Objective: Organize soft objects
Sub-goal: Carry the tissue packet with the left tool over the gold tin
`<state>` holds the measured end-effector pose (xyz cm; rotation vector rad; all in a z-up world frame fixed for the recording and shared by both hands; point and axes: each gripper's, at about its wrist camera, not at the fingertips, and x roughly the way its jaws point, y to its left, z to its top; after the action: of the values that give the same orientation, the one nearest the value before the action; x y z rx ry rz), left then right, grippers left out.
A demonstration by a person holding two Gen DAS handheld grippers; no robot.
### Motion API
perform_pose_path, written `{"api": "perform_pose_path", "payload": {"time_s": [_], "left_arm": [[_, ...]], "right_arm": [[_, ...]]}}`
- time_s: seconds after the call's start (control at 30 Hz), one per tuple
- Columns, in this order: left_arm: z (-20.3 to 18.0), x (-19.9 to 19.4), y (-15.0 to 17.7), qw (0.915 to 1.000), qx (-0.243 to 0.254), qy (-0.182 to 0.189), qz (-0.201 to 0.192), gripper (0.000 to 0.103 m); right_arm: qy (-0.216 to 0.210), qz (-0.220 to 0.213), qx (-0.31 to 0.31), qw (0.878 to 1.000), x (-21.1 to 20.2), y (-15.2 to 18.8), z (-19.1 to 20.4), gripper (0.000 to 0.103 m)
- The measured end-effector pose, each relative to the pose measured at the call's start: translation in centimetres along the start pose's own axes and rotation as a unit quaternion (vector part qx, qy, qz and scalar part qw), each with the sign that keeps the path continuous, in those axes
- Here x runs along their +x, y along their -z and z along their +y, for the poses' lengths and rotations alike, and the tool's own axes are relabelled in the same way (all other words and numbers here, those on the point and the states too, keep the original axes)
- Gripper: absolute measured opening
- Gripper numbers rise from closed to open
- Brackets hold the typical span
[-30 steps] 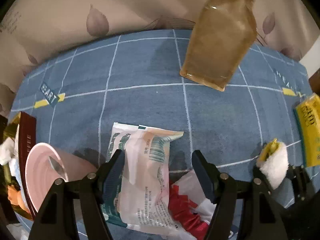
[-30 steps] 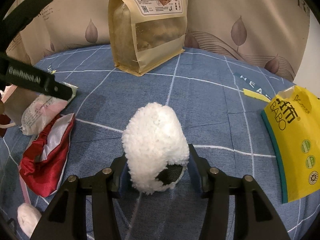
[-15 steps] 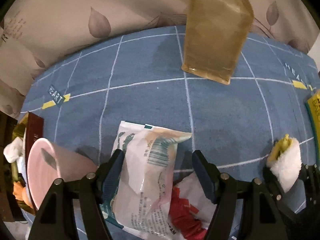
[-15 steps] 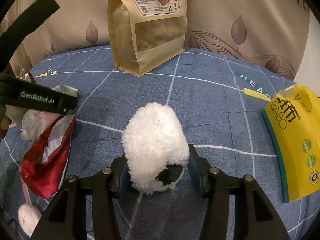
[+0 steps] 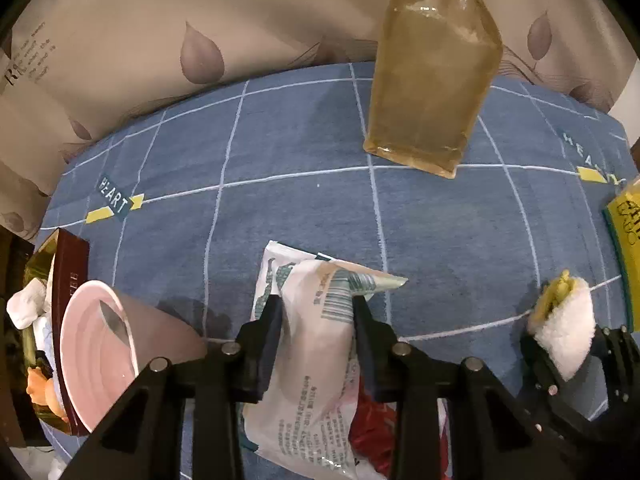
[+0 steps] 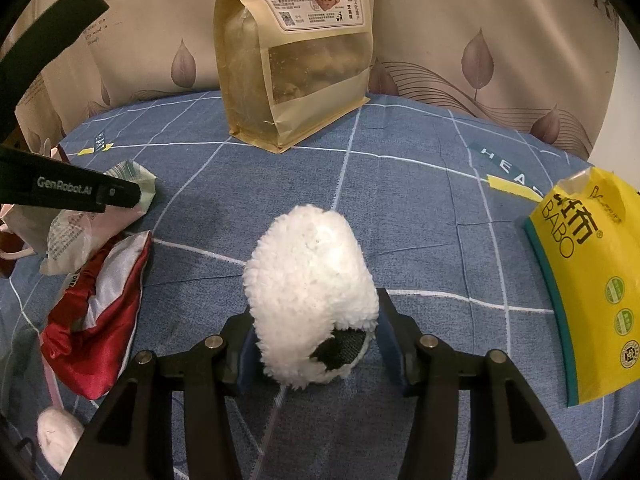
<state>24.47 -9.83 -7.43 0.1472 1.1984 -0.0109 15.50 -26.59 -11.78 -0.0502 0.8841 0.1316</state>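
The blue grid-patterned bed cover (image 5: pixel 280 152) carries everything in view. Largest item: a tan stand-up snack bag (image 6: pixel 296 52), upright at 12 o'clock against the leaf-print fabric behind it. A yellow packet (image 6: pixel 588 280) lies flat at 3 o'clock. A red and white satin pouch (image 6: pixel 96 316) lies at 9 o'clock in the right wrist view, partly under a white printed plastic packet (image 5: pixel 316 356). A pink bowl (image 5: pixel 96 360) sits on its side at 8 o'clock in the left wrist view.

Left tool (image 5: pixel 316 308): jaws have just been closing and now pinch the white packet across its width; the film is visibly gathered between the pads. Judged light, crinkly and slippery; a hold on the bulk of the pack, away from the loose end seal at 1 o'clock, should be less likely to slide.

Right tool (image 6: pixel 316 340): partly closed around a white fleecy soft toy (image 6: pixel 308 292), both pads against its flanks. Judged very light and compressible; the grip at its lower body looks adequate.

A smaller white fluffy item (image 6: pixel 56 436) lies at 7 o'clock, unattended.
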Motion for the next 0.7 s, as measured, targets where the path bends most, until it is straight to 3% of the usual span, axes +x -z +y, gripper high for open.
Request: {"api": "perform_pose_path", "payload": {"time_s": [0.27,0.7], "left_arm": [[1.2,-1.1,-0.1,0.9981,-0.022,0.056,0.011,0.033],[0.8,-4.5,1.0,0.9949,-0.014,0.100,-0.003,0.033]], "right_arm": [[0.000,0.000,0.000,1.000,0.0,0.0,0.0,0.050],[0.001,0.000,0.001,1.000,0.0,0.0,0.0,0.050]]}}
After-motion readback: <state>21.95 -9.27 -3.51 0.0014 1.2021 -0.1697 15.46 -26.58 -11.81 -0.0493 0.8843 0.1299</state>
